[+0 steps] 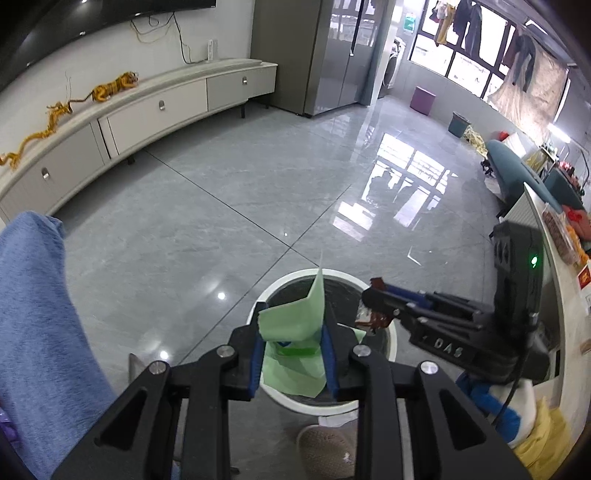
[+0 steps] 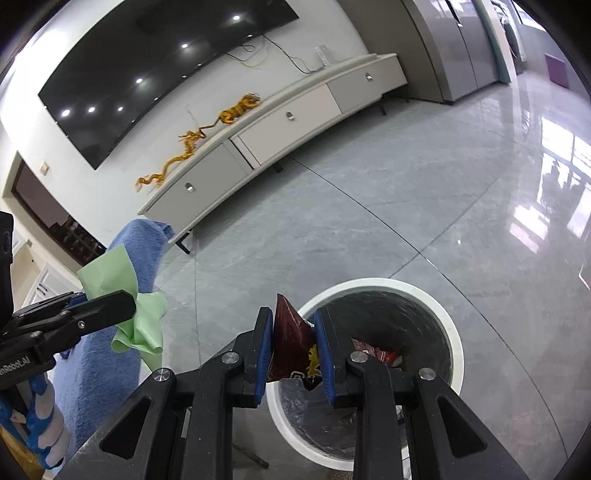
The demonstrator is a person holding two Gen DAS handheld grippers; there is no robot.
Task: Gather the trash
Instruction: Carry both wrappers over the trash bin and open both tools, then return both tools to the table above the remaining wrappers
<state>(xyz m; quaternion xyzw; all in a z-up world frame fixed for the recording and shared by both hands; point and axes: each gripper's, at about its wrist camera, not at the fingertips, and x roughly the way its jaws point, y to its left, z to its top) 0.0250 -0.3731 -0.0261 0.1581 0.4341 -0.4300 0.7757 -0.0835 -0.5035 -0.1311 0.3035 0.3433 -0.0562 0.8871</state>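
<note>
Green paper [image 1: 295, 325] sits clamped in your left gripper [image 1: 293, 354], the red wrapper [image 2: 291, 343] in your right gripper [image 2: 293, 354]. Release off-centre and either could catch the bin [image 2: 456, 332] rim and fall onto the floor.

A long white TV cabinet [image 2: 280, 122] lines the far wall beneath a dark screen [image 2: 147, 74], toy tiger [image 1: 116, 86] and dragon [image 1: 40, 136] atop; glossy grey floor [image 1: 240, 184], purple stool [image 1: 423, 99] far right.

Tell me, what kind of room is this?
Most likely a home living room. A large dark television hangs on the wall above a long low white media cabinet with drawers, the floor is glossy grey tile, and laundry hangs by the far windows.
</note>
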